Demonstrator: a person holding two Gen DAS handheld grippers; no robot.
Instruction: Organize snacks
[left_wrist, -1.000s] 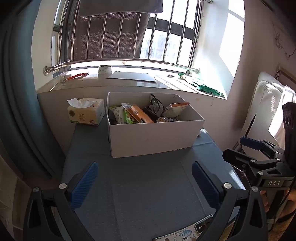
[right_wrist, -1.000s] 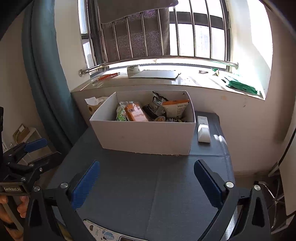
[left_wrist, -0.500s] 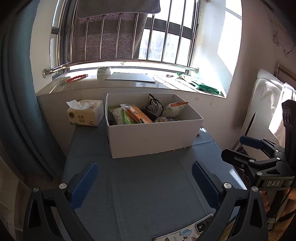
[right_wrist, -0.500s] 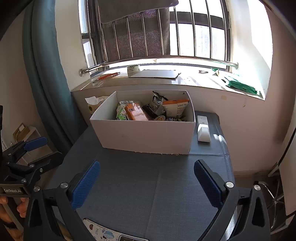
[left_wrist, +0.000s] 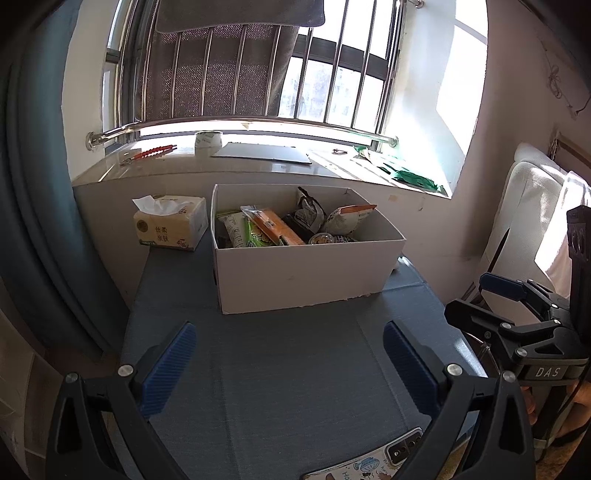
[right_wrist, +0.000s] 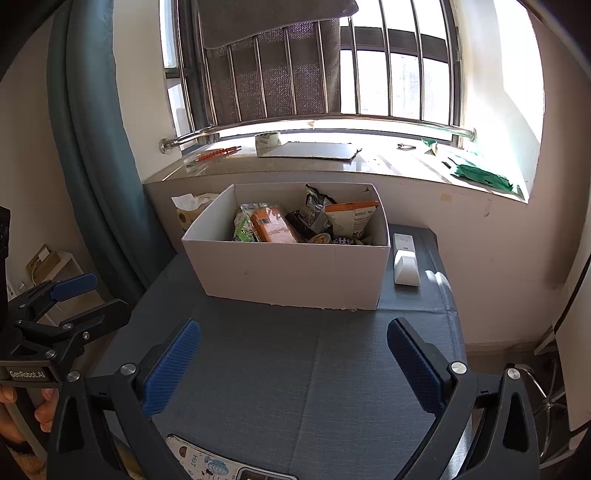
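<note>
Snacks (left_wrist: 280, 229): a mixed lot of packets, all inside the white box (left_wrist: 303, 273) at the far middle of the table (left_wrist: 295, 369), just below the window sill. None lies loose on the grey cloth, so the sorting looks finished or nearly so.

Items, left to right:
- Tissue pack (left_wrist: 170, 223), far left corner of the table, just beside the box's left wall; not a snack, likely left out on purpose.
- Green packets (left_wrist: 242, 232), standing on end against the box's left side.
- Orange packet (left_wrist: 277, 230), propped at a slant, long axis running from the far left down toward the near right, printed face up.
- Dark crinkled bag (left_wrist: 308, 212), upright at the back.
- Pale bag with orange top (right_wrist: 351, 218), leaning, top edge pointing up and right.
- Small round cup (right_wrist: 319, 238), low near the front wall.
- White remote (right_wrist: 404, 258), on the table just right of the box, long axis running front to back.

Box: long axis left to right, open top.

Left gripper (left_wrist: 288, 354): jaws wide apart, holding nothing, well short of the box.
Right gripper (right_wrist: 291, 354): jaws equally wide, empty, hovering over bare cloth.

Phone (left_wrist: 369, 461), near edge, below both.
</note>
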